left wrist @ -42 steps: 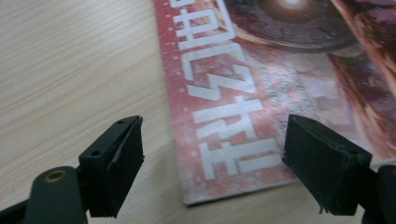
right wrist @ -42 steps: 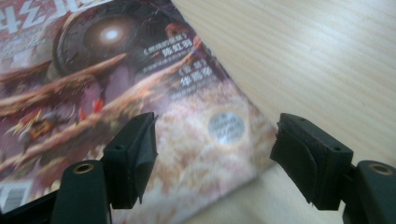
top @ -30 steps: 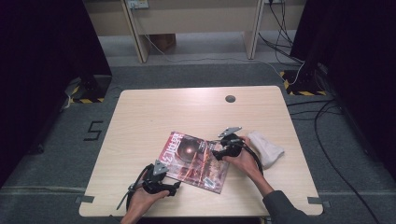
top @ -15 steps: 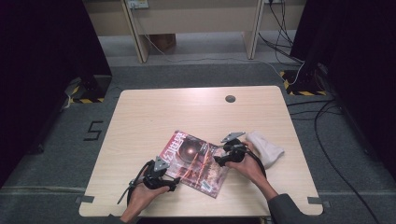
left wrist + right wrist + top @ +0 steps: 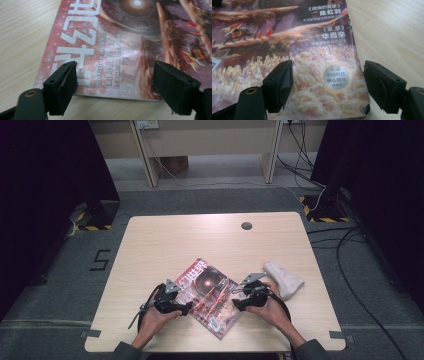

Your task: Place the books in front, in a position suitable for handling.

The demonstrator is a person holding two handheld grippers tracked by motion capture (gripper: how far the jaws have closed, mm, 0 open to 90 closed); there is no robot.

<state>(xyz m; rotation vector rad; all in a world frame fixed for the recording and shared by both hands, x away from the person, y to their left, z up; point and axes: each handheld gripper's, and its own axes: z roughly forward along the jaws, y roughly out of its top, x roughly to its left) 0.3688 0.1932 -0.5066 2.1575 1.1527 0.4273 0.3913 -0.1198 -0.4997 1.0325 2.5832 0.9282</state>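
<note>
A magazine [image 5: 210,295] with a red and brown cover lies flat and askew on the wooden table [image 5: 200,235], near its front edge. My left gripper [image 5: 186,308] is at the magazine's left edge. In the left gripper view the jaws of this gripper [image 5: 113,85] stand wide over the cover's title edge [image 5: 120,45]; they have just been opening, and the pads press on nothing. My right gripper [image 5: 236,303] is at the magazine's right corner. In the right gripper view it [image 5: 328,80] is open over the cover's lower corner [image 5: 287,37].
A white folded cloth [image 5: 283,277] lies on the table just right of my right hand. A dark round grommet [image 5: 246,225] sits near the table's far edge. Cables and table legs stand on the floor beyond.
My right gripper has come nearer to the front edge along the magazine's right side. My left gripper has edged toward the magazine's left edge. The magazine lies about where it was.
</note>
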